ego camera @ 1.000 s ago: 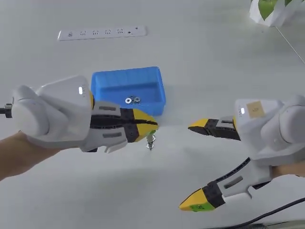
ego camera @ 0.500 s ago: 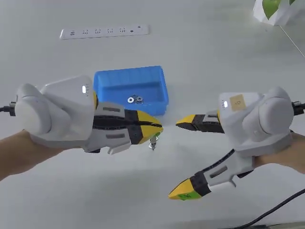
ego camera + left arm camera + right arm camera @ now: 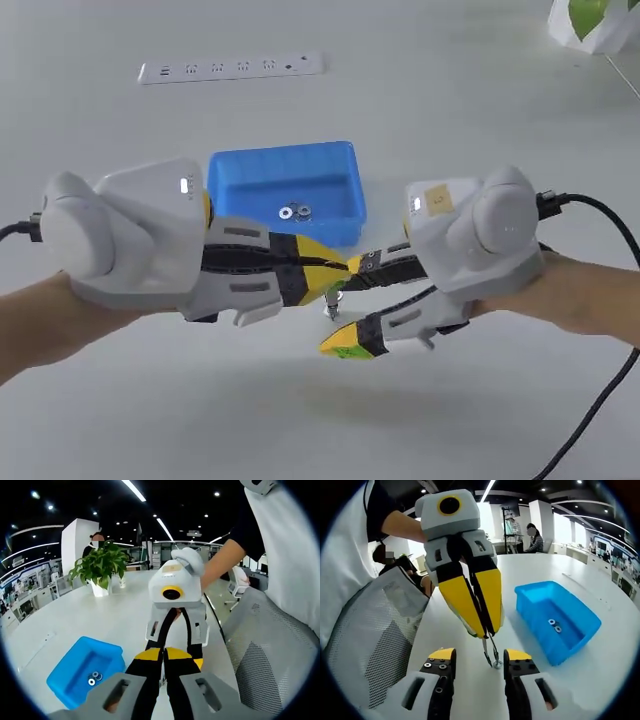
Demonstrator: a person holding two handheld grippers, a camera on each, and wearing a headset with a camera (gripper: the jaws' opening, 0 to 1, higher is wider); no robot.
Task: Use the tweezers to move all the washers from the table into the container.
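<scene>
Pinching the tweezers (image 3: 490,649) in the left gripper (image 3: 487,628), tips down at a washer (image 3: 497,665) on the counter (image 3: 450,120). With the right gripper (image 3: 479,655) spread around them. Two more washers (image 3: 554,625) inside the blue container (image 3: 566,652).

1 white power strip (image 3: 232,68) lies on the table (image 3: 450,100), potted plant (image 3: 100,567) upright.

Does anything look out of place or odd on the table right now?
Nothing spilled or damaged. The blue container sits upright with two washers inside. Only oddity: the right gripper, jaws open, straddles the tweezers held in the left gripper.
</scene>
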